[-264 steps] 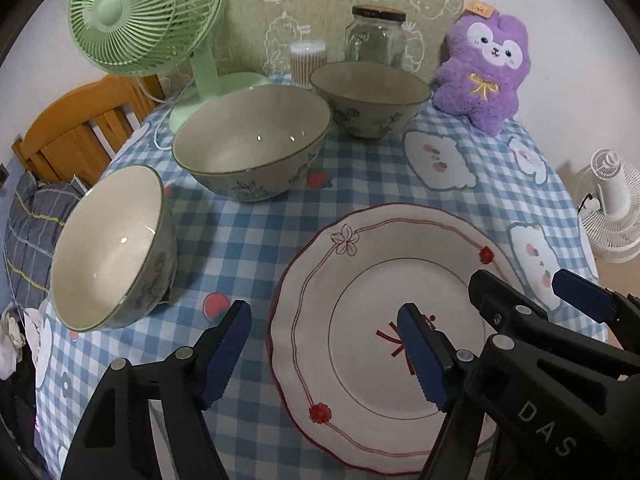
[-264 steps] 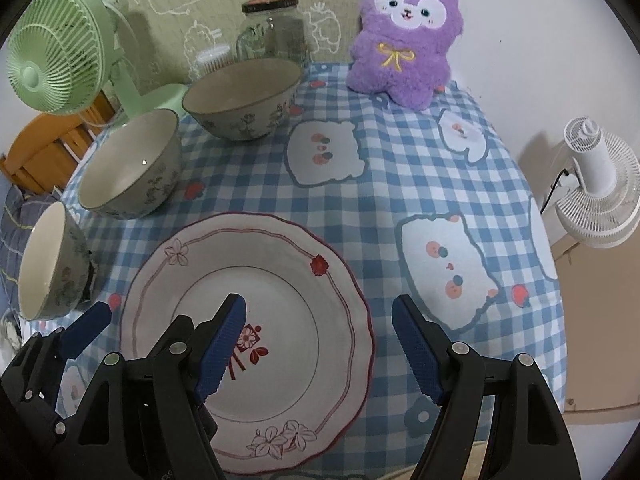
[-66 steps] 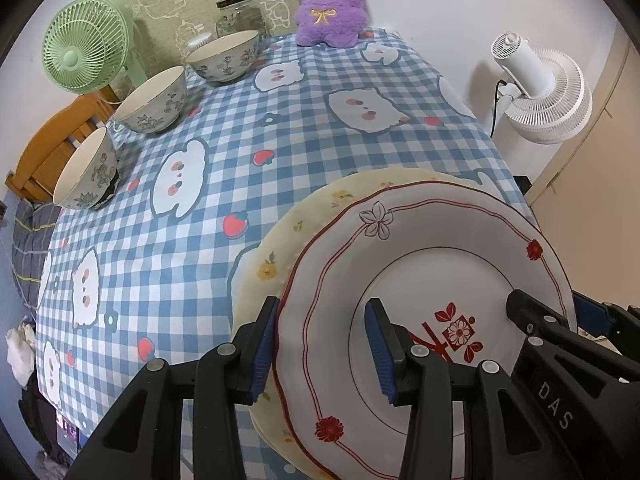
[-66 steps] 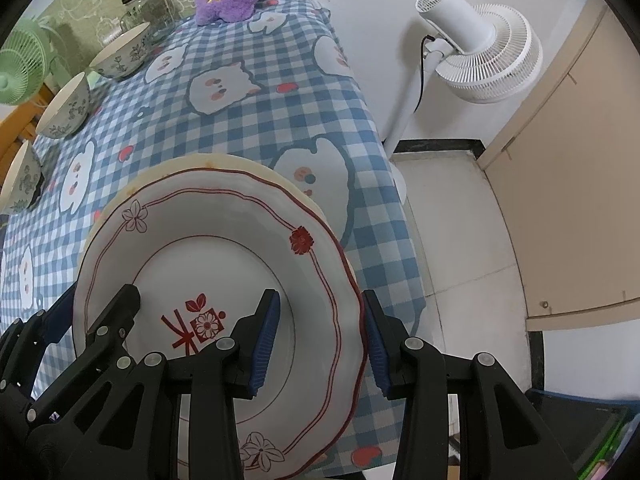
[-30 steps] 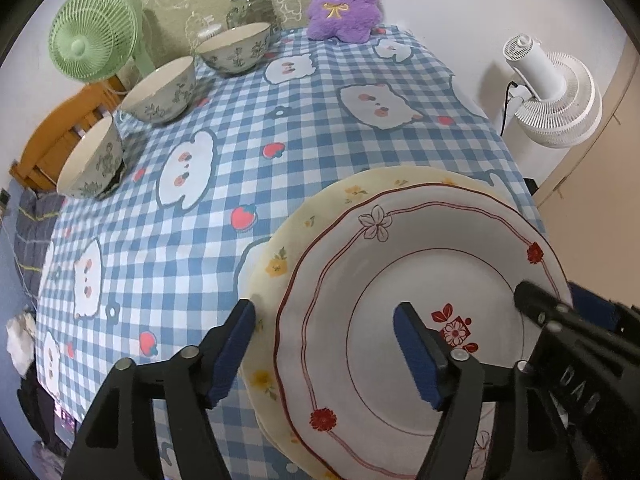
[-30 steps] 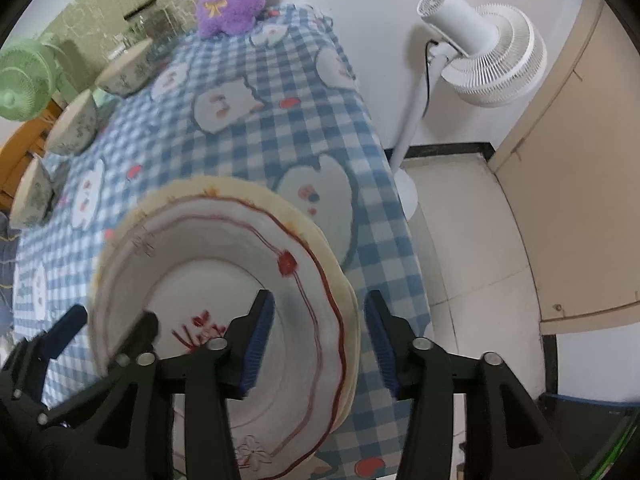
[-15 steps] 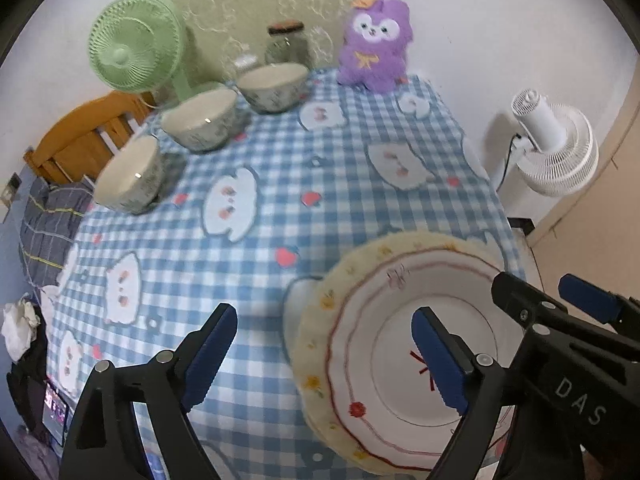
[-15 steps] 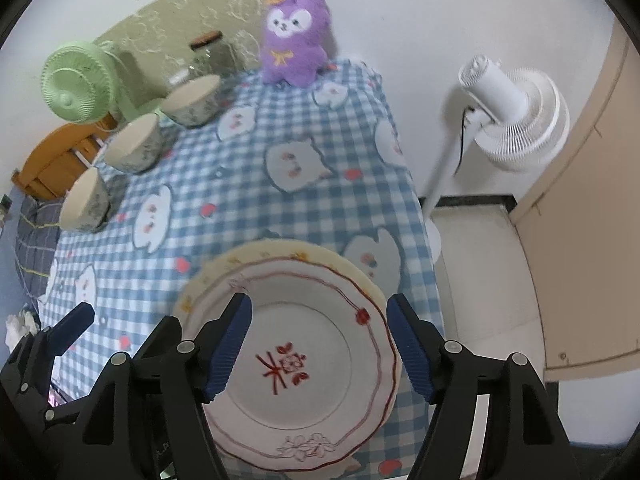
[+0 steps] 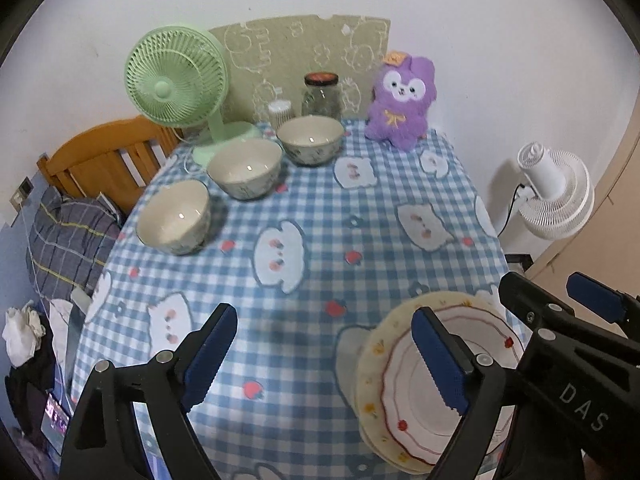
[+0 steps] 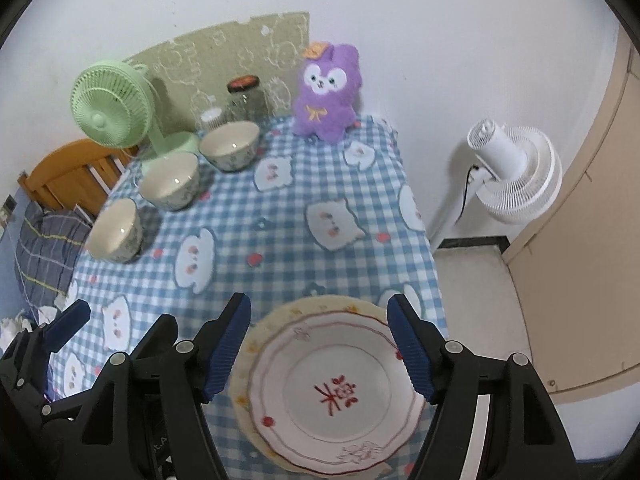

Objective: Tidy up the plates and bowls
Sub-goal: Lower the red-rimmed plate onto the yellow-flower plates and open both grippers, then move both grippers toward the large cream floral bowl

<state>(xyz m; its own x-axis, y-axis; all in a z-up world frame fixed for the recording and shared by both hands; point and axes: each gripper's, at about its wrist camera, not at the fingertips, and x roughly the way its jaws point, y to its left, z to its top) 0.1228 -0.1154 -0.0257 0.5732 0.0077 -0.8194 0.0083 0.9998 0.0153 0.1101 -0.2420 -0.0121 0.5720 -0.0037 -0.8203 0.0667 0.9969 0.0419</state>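
A lived-in home room: ahead of the fingers stands a table under a blue checked cloth [image 9: 320, 216] printed with cartoon animals, with a purple plush toy [image 9: 401, 101], a green desk fan [image 9: 176, 77] and a glass jar [image 9: 322, 94] at its far edge. Left of the fingers sits a wooden chair [image 9: 108, 156] with folded plaid fabric [image 9: 66, 236], and to the right a white floor fan [image 10: 516, 172] stands on the tiled floor

Right gripper [image 10: 318, 350] hangs wide open above a white red-rimmed plate [image 10: 334, 394] stacked on a cream floral plate [image 10: 256, 342] on the blue checked tablecloth [image 10: 280, 240]
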